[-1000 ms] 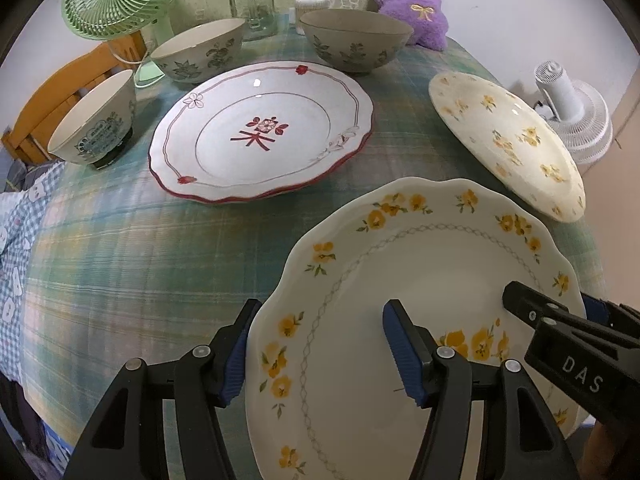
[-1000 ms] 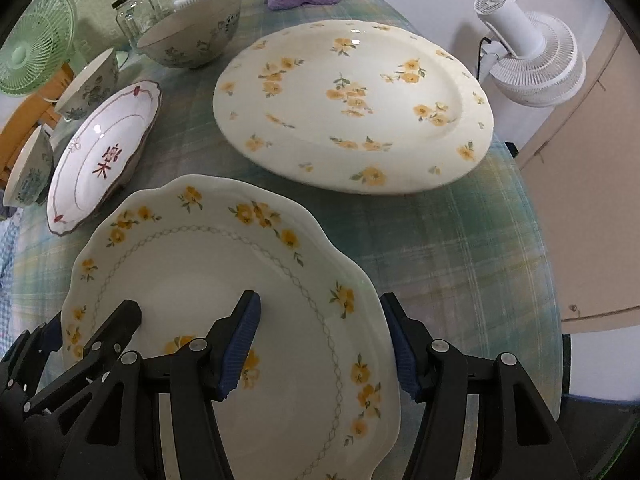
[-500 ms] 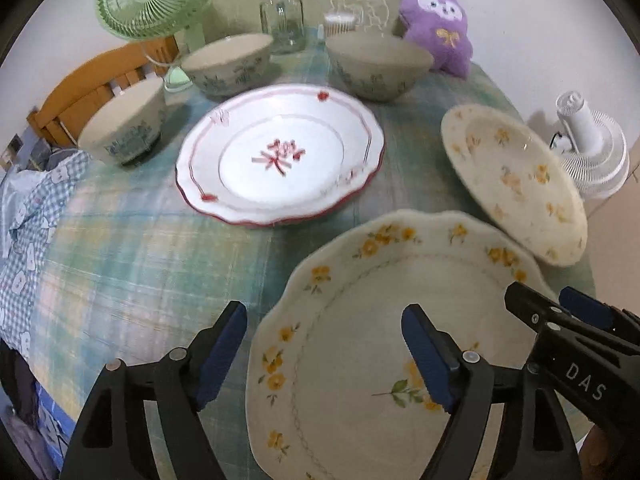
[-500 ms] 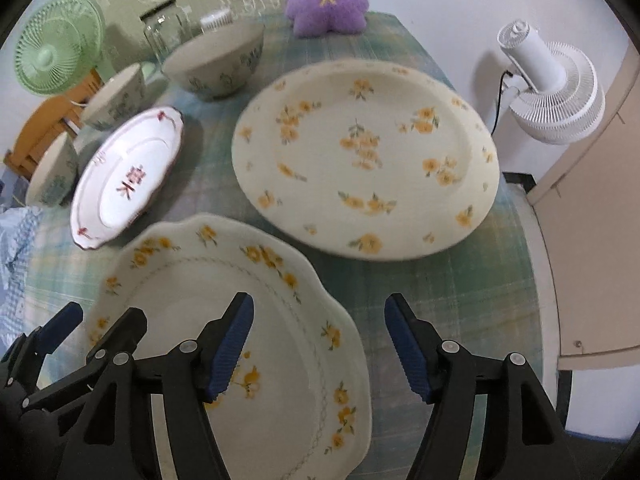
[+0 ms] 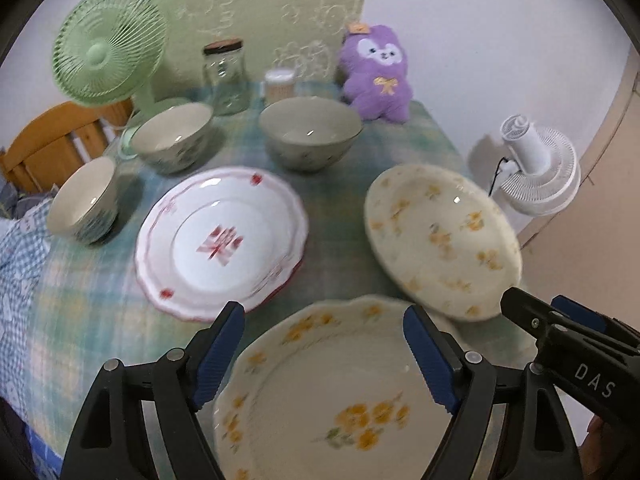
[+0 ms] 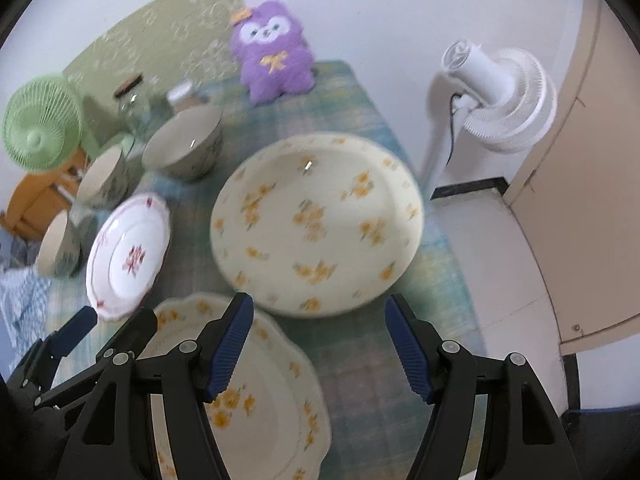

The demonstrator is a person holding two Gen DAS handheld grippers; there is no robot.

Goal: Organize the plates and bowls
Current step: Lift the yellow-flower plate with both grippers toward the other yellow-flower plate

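scalloped plate (image 5: 320, 392) | on table, below spread left fingers (image 5: 222, 354), untouched

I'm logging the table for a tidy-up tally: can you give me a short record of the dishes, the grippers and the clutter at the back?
plates: three, unstacked: scalloped yellow-flower plate, round yellow-flower plate, red-pattern plate
bowls: three, separate
left gripper: open, holding nothing
right gripper: open, holding nothing
back of table: glass jar, purple plush toy, green fan
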